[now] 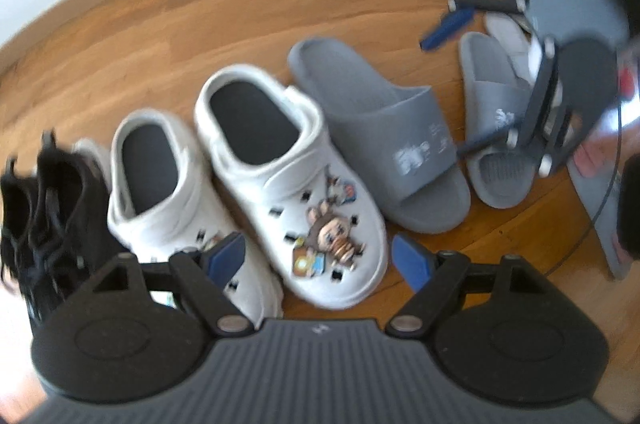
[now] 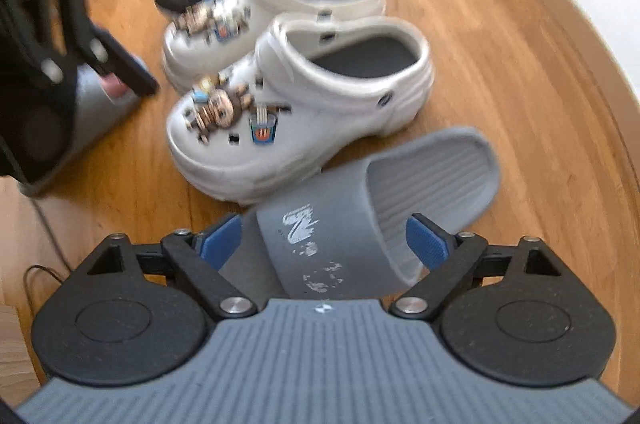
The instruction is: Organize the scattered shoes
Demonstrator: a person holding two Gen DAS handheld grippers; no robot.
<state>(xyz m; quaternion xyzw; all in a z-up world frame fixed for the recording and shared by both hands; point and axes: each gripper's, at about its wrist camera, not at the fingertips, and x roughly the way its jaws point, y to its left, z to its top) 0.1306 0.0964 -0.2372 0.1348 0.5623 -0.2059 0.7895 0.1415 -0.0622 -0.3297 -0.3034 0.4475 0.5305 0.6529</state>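
Two pairs and a bit stand in a row on the wooden floor, near the curved skirting edge: black sneakers at the far end, then the two white clogs side by side, then a grey slide just beside them, with its mate, the second grey slide, a little apart and angled.

The right gripper hangs over the grey slide nearest it, jaws spread wide; the blue pads flank the strap without pressing on it, so the slide looks released, resting against the sole of the near clog.

The left gripper hovers above the clogs, jaws also wide and empty, one blue pad over the toe of the left-hand clog.

Risks from here, by judgement: the slide leans on the clog's sole rather than lying flat, so a careless pull-away could catch the strap on a pad and drag it out of line. The two grippers work close together, and a crossing move could knock the clogs askew. Black cable trails on the floor near the corner and could snag.
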